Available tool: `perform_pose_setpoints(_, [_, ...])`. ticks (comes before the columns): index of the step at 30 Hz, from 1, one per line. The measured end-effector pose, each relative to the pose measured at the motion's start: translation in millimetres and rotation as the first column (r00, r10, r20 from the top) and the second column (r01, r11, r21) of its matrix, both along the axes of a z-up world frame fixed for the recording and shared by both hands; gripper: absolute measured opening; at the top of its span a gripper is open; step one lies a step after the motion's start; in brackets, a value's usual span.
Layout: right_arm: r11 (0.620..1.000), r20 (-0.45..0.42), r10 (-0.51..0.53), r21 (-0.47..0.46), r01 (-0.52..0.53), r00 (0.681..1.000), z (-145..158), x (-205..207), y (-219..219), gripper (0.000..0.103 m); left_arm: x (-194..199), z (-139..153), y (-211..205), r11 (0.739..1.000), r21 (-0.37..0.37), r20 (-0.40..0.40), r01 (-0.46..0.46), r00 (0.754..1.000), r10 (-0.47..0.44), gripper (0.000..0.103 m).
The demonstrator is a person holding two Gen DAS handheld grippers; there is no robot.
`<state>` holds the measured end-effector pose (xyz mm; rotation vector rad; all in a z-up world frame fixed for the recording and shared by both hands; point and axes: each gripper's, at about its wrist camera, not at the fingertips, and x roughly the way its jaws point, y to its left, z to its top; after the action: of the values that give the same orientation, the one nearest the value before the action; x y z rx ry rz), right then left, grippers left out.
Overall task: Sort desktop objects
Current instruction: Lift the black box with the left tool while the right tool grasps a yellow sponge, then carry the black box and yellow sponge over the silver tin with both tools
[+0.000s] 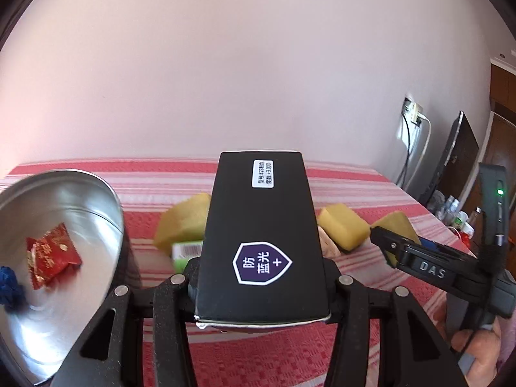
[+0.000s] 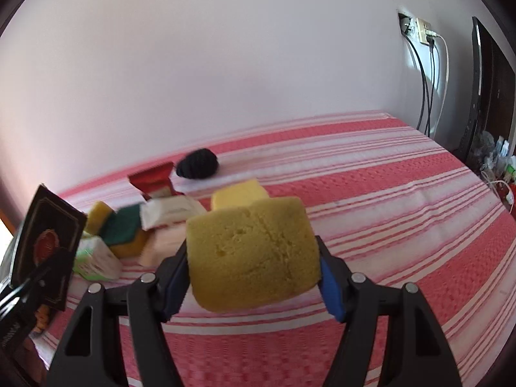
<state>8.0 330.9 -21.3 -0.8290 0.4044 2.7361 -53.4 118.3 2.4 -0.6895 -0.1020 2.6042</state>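
My left gripper (image 1: pixel 261 277) is shut on a black box (image 1: pixel 258 225) that carries a white label and a purple shield badge. The jaws clamp its long sides and hold it above the striped cloth. The same box (image 2: pixel 45 242) stands at the left edge of the right wrist view. My right gripper (image 2: pixel 253 274) is shut on a yellow sponge (image 2: pixel 254 251), with the blue pads (image 2: pixel 330 285) pressing on both its sides. One finger of the right gripper (image 1: pixel 387 242) reaches in from the right in the left wrist view, against that sponge (image 1: pixel 400 222).
A steel bowl (image 1: pixel 71 193) at the left holds a red candy packet (image 1: pixel 53 254) and something blue (image 1: pixel 9 287). On the red-striped cloth (image 2: pixel 387 209) lie another yellow sponge (image 2: pixel 238 195), a green-backed sponge (image 2: pixel 122 229), white packets (image 2: pixel 171 213), a red packet (image 2: pixel 151 180) and a black yarn ball (image 2: pixel 198 163). A monitor (image 2: pixel 490 96) stands right.
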Motion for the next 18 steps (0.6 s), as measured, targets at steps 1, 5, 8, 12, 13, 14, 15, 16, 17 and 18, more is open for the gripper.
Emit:
perform_pose_setpoints(1, [1.0,-0.047,0.003,-0.014,-0.004,0.999,4.0,2.8,-7.4,0.07,1.4,2.0,-3.1,0.999,0.002,-0.026,-0.035,0.999,0.035,0.051])
perform_pose_setpoints(5, [1.0,-0.162,-0.004,0.022,0.008,0.987,20.0,5.7,-35.3,0.07,-5.0,0.0,-10.9,0.992,-0.014,-0.031,-0.127,0.991,0.126,0.051])
perform_pose_setpoints(8, [0.996,-0.244,-0.017,0.076,0.036,0.97,24.2,6.5,-55.9,0.07,-10.6,-3.0,-11.6,0.989,-0.024,-0.012,-0.146,0.989,0.145,0.051])
perform_pose_setpoints(12, [0.981,-0.295,-0.009,0.181,0.065,0.955,30.4,12.0,-78.8,0.071,-11.2,-3.2,-9.4,0.989,-0.027,-0.022,-0.145,0.989,0.145,0.052])
perform_pose_setpoints(13, [0.977,-0.293,-0.01,0.2,0.071,0.956,30.8,10.8,-82.7,0.071,-10.9,-3.0,-8.8,0.989,-0.027,-0.028,-0.144,0.989,0.143,0.052])
perform_pose_setpoints(14, [0.975,-0.286,-0.005,0.211,0.068,0.958,30.6,8.6,-86.0,0.071,-10.8,-2.9,-8.0,0.989,-0.027,-0.032,-0.142,0.989,0.141,0.052])
perform_pose_setpoints(15, [0.974,-0.278,0.001,0.216,0.061,0.961,29.7,7.1,-88.0,0.071,-11.2,-2.2,-5.5,0.99,-0.028,-0.035,-0.142,0.989,0.141,0.052])
perform_pose_setpoints(16, [0.973,-0.273,0.003,0.222,0.06,0.962,29.6,6.9,-91.7,0.071,-11.2,-2.2,-4.7,0.99,-0.029,-0.038,-0.141,0.989,0.14,0.052])
perform_pose_setpoints(17, [0.972,-0.275,0.002,0.228,0.063,0.962,29.6,7.5,-94.2,0.071,-10.6,-2.3,-3.9,0.99,-0.029,-0.04,-0.139,0.99,0.138,0.052])
perform_pose_setpoints(18, [0.97,-0.28,0.002,0.233,0.066,0.96,29.7,9.1,-96.4,0.071,-6.2,-4.6,-8.0,0.99,-0.028,-0.042,-0.137,0.99,0.136,0.052])
